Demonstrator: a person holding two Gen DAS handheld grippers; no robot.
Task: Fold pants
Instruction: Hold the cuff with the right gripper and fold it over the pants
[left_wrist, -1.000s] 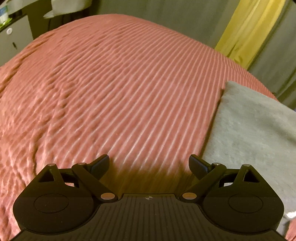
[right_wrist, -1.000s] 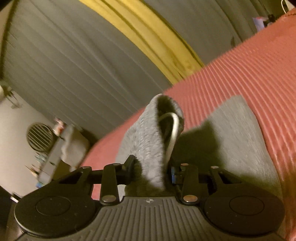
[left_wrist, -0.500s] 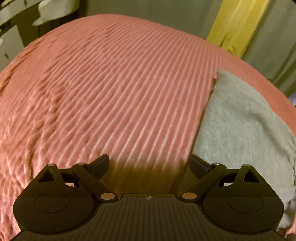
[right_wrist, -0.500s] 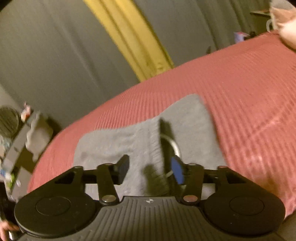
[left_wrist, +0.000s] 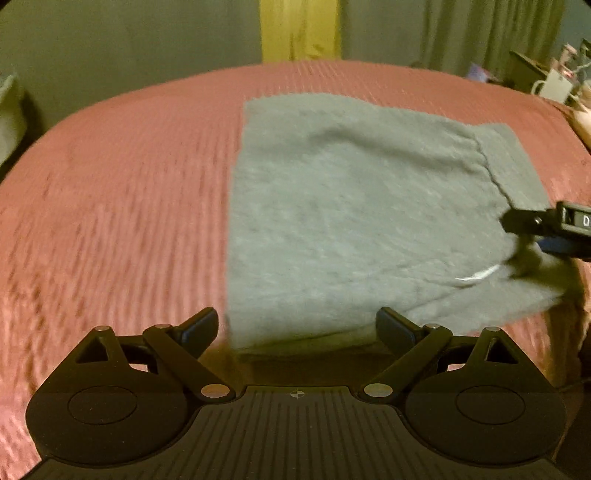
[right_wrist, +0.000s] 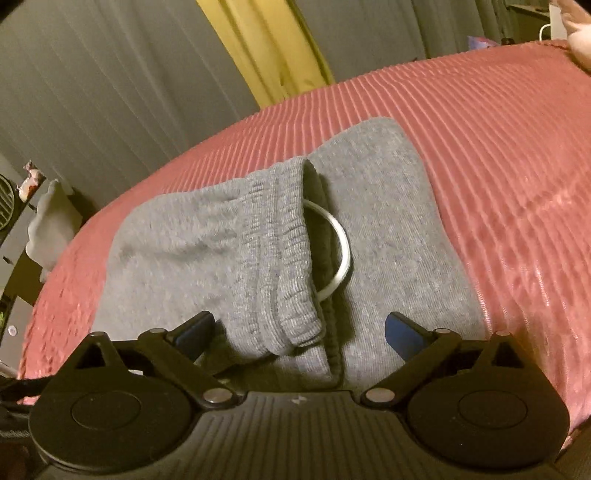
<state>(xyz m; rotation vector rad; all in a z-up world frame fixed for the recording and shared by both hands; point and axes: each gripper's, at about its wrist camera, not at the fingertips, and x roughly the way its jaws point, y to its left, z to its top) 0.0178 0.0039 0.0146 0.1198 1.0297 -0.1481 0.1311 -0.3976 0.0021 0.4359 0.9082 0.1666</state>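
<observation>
We see the grey pants (left_wrist: 351, 206) lying folded on the pink ribbed bedspread (left_wrist: 110, 206), filling the centre and right of the left wrist view, from about twelve o'clock round to four o'clock of the left gripper (left_wrist: 297, 328). That claw stands wide apart and holds nothing; the near folded edge of the pants lies just ahead of it, between the lines of its two fingers, without touching either pad. At three o'clock in the same view the tip of the right gripper (left_wrist: 532, 225) reaches in over the far end of the cloth, beside a short white drawstring (left_wrist: 476, 277).

From the right wrist view, the right gripper (right_wrist: 299, 328) is spreading its jaws, and they are far apart. The ribbed waistband (right_wrist: 280, 258) of the pants (right_wrist: 388, 236) lies as a raised fold running from the claw toward twelve o'clock, between the fingers but clear of both pads. The white drawstring (right_wrist: 341, 254) loops out of the waistband at about one o'clock. Flat grey cloth spreads to ten o'clock and two o'clock, with pink bedspread (right_wrist: 498, 155) around it and grey curtains (right_wrist: 92, 74) beyond.
</observation>
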